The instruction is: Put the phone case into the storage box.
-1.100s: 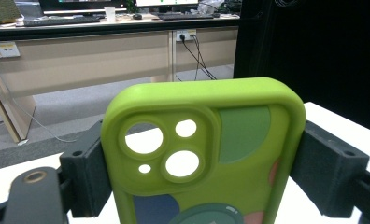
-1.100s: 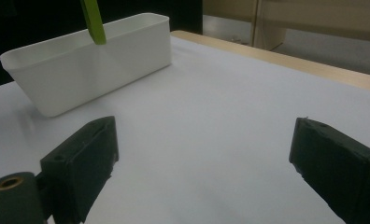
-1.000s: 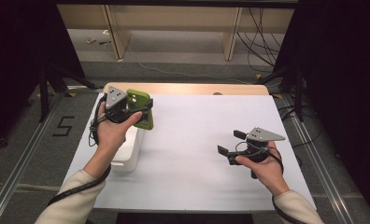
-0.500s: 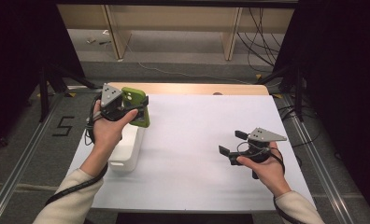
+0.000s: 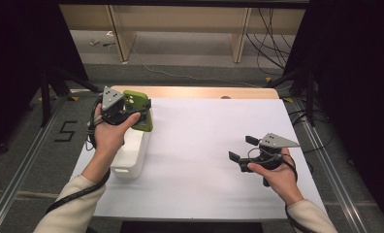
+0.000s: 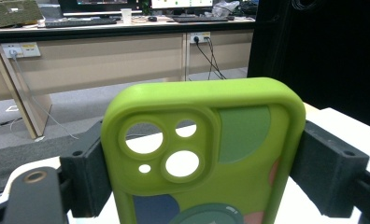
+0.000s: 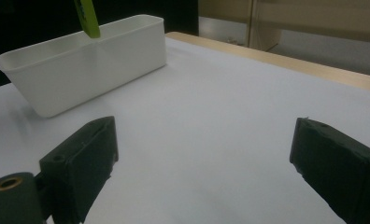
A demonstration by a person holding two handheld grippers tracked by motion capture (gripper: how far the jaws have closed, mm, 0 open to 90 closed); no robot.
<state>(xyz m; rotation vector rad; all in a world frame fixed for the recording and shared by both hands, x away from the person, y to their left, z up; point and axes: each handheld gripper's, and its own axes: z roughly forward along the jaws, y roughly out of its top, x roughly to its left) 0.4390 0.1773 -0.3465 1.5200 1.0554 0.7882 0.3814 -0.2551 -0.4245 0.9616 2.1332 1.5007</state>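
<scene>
A lime-green phone case (image 5: 140, 109) with camera cut-outs hangs upright above the far end of a white bin (image 5: 131, 154). My left gripper (image 5: 142, 110) is shut on the phone case (image 6: 206, 154), its jaws pressing on the two long sides. In the right gripper view a lower corner of the phone case (image 7: 86, 17) dangles just over the bin (image 7: 82, 60). My right gripper (image 5: 242, 148) rests low at the right of the table, open, with nothing between its jaws. That right gripper (image 7: 202, 172) points towards the bin.
The white table top (image 5: 204, 136) has a wooden strip (image 5: 200, 92) along its far edge. Beyond it are floor, cables and wooden furniture legs. Metal rails run along both sides of the table.
My left gripper has lifted the phone case slightly and shifted it a little towards the far end of the bin. The right gripper has kept still.
</scene>
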